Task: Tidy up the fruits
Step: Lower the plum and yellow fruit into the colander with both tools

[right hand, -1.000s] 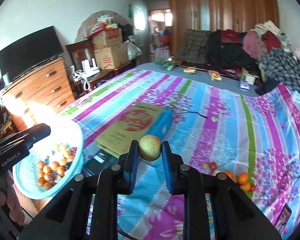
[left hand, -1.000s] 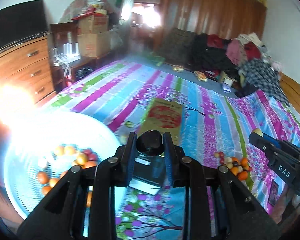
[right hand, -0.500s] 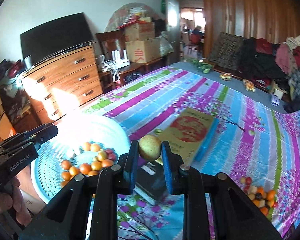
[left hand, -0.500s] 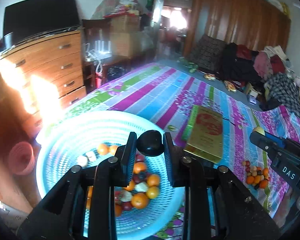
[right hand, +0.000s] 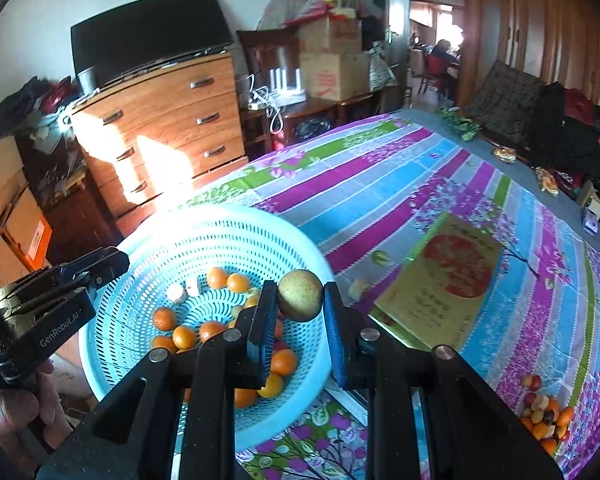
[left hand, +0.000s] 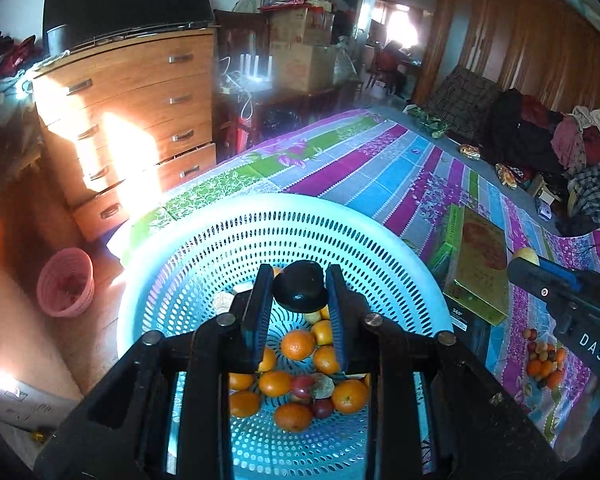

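My left gripper (left hand: 299, 294) is shut on a dark, near-black fruit (left hand: 300, 291) and holds it above the light blue perforated basket (left hand: 204, 256). Oranges (left hand: 298, 345) and several small red fruits lie in the basket's bottom. My right gripper (right hand: 299, 298) is shut on a round yellow-brown fruit (right hand: 300, 295) over the basket's right rim (right hand: 300, 236). The right gripper also shows at the right edge of the left wrist view (left hand: 518, 268); the left gripper shows at the left of the right wrist view (right hand: 108, 264). A small pile of loose fruits (right hand: 544, 414) lies on the bedspread at right.
The basket sits on the bed's near corner, on a striped floral bedspread (right hand: 380, 184). A flat yellow-green box (right hand: 440, 280) lies right of the basket. A wooden dresser (left hand: 140, 120) and a pink bin (left hand: 64, 282) stand on the floor at left. Clothes pile at the far right.
Both grippers have swung left, from over the bed and box to over the basket, each still holding its fruit. The basket now fills the middle of the left wrist view.
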{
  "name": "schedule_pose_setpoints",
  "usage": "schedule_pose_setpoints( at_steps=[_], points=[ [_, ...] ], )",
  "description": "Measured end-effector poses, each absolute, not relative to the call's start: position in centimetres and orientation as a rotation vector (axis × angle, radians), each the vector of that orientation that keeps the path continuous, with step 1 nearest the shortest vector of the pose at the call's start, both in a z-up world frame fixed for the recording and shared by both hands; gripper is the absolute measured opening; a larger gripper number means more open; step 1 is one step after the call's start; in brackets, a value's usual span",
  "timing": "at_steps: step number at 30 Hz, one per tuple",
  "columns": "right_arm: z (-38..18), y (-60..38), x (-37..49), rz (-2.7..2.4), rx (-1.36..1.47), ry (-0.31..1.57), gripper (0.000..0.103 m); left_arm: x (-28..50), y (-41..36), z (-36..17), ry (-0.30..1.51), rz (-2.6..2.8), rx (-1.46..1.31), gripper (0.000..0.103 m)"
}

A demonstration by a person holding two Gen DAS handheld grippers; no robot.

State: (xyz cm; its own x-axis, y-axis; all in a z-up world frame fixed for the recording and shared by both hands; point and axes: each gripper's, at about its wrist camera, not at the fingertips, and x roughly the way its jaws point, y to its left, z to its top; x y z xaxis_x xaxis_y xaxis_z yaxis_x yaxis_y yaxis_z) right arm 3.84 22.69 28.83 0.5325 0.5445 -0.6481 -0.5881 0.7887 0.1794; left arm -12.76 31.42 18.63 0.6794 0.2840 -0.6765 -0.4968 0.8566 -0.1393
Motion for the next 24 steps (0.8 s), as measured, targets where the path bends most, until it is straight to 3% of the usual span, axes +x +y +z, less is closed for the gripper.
schedule_pose_setpoints(
  at_steps=[24],
  points=[
    [26.3, 26.8, 4.8, 0.723, -0.108, 0.853, 0.027, -12.7, 34.0, 16.7, 0.765, 0.455, -0.35, 0.027]
  ],
)
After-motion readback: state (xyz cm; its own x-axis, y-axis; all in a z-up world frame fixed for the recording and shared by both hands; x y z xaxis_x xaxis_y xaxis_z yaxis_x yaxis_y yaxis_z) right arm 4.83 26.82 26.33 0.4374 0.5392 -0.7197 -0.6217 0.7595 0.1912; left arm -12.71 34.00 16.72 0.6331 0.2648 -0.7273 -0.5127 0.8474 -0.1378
